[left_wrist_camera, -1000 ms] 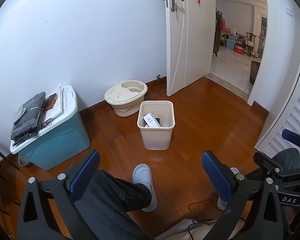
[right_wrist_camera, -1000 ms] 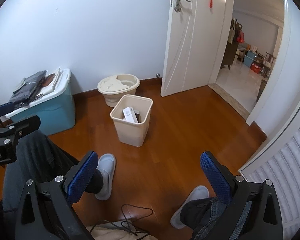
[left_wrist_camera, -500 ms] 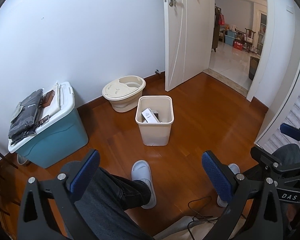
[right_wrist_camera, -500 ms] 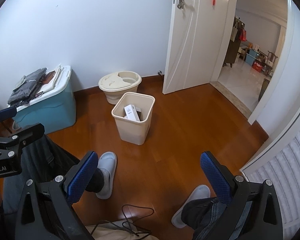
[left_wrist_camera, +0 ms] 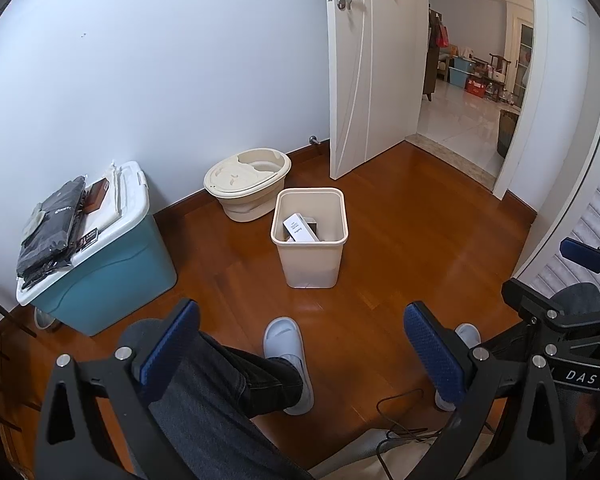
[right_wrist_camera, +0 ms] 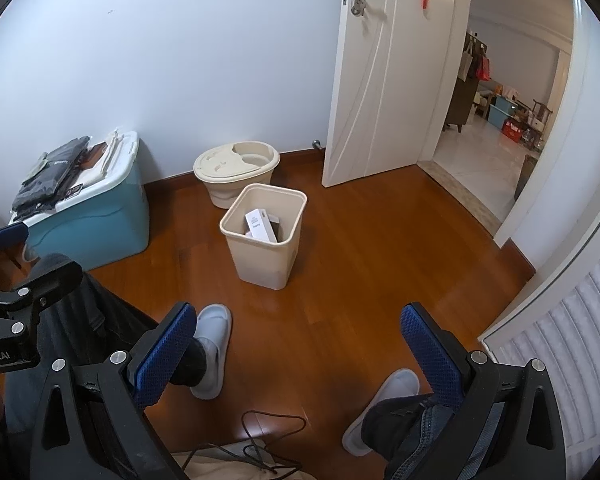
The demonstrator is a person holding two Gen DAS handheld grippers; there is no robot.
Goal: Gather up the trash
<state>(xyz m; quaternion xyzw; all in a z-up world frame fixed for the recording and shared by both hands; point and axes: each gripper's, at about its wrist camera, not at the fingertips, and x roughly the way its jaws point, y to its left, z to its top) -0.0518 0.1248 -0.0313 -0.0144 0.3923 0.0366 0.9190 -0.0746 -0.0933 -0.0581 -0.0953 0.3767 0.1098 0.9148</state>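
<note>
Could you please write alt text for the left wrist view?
A beige plastic waste bin holding a white box stands on a wooden floor, beyond the open, empty left tool. A teal lidded storage box sits left.

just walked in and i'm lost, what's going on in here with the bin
A seated person holds a two-finger gripper in each hand for a trash pickup. Both the left gripper and right gripper are open and empty, raised over the wooden floor. The beige trash bin stands in front of them with a white box already inside. Nothing is being handled right now.
</note>
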